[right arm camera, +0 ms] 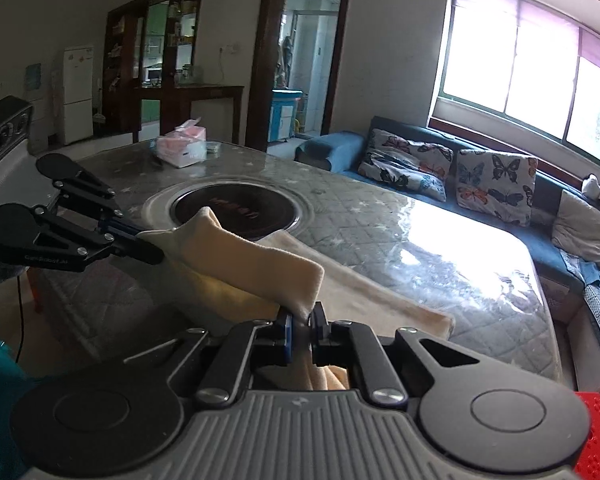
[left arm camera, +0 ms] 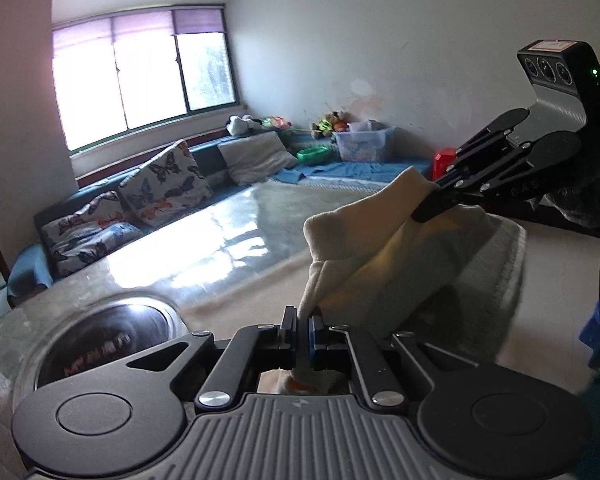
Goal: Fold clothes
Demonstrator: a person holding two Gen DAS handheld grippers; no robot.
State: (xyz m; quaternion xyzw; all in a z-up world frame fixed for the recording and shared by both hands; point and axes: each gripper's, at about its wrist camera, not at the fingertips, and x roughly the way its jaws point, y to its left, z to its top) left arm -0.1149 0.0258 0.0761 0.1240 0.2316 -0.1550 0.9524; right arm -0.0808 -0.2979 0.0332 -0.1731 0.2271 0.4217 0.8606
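Both grippers (left arm camera: 303, 320) (right arm camera: 301, 320) clamped on cream garment (left arm camera: 380, 240)

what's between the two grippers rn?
Only the cream cloth, lifted taut above the table, from the left gripper to the right gripper. Both are clamped on it. Clearest in the right wrist view.

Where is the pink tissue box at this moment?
In the right wrist view, the pink tissue box stands at the far left end of the table, beyond the round black cooktop.
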